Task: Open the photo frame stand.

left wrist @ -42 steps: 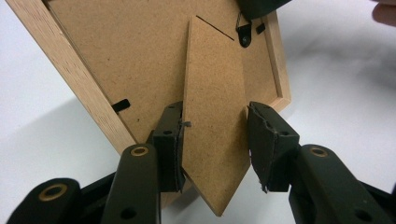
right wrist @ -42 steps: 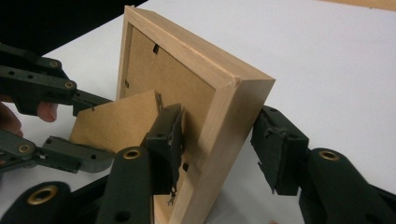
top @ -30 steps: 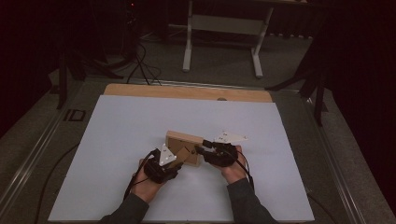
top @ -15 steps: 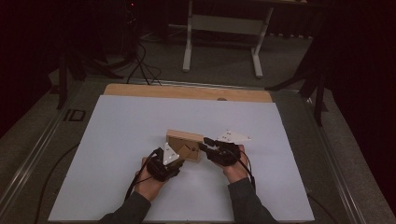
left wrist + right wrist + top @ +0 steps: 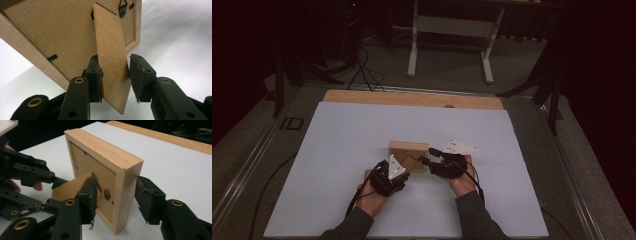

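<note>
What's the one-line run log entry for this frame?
scene: light wooden picture frame upright, back facing person | left gripper: open around brown fibreboard easel stand | right gripper: open, straddling frame's side rail

A white sheet covered the wooden table, while a grey metal-legged bench and black cables stood on the dim grey floor beyond.

High view above the table looking down, both gripper views close, sharing the wooden frame
</note>
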Demonstrator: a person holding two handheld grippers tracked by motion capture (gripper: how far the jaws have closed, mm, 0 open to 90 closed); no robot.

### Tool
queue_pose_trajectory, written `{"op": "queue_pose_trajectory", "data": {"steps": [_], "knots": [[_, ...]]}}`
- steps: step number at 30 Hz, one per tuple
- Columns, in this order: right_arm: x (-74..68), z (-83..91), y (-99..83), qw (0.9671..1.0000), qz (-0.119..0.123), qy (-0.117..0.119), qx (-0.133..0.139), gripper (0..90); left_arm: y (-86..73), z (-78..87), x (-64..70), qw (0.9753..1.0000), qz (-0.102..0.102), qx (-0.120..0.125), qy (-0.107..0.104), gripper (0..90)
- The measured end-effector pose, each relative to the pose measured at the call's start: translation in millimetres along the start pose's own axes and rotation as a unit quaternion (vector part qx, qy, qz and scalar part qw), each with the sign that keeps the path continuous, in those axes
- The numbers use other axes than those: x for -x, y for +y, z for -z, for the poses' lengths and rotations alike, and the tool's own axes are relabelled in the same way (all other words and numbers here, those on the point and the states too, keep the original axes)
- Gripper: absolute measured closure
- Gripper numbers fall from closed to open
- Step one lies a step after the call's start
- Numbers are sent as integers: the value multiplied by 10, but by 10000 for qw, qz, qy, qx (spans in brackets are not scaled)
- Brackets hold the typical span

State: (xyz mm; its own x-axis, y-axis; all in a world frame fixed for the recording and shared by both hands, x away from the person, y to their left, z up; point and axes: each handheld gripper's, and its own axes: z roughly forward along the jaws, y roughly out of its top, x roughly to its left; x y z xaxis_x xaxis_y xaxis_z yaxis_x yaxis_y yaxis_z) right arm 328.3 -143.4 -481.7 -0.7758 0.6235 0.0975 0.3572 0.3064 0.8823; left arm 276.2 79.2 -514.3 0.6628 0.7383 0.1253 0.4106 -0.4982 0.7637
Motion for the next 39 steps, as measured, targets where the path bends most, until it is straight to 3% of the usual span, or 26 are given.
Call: {"op": "queue_pose_trajectory", "data": {"steps": [8, 9, 18, 23, 32, 39], "knots": [[-1, -39, -6, 10000, 29, 45, 0, 467, -45, 26, 38, 9999, -101, -82, -54, 642], [-5, -40, -4, 10000, 54, 73, 5, 466, -50, 48, 35, 9999, -3, -27, -138, 641], [-35, -33, -3, 9998, 134, 144, -29, 464, -64, 85, 2, 9993, 136, -20, -358, 618], [-64, -21, -12, 9996, 178, 202, -99, 458, -97, 111, -17, 9978, 281, -28, -607, 612], [-135, -23, -25, 9989, 373, 186, -236, 448, -119, 135, -28, 9966, 314, -99, -759, 613], [-143, 13, -45, 9987, 367, 216, -274, 444, -143, 147, -23, 9956, 398, -105, -841, 606]]}}
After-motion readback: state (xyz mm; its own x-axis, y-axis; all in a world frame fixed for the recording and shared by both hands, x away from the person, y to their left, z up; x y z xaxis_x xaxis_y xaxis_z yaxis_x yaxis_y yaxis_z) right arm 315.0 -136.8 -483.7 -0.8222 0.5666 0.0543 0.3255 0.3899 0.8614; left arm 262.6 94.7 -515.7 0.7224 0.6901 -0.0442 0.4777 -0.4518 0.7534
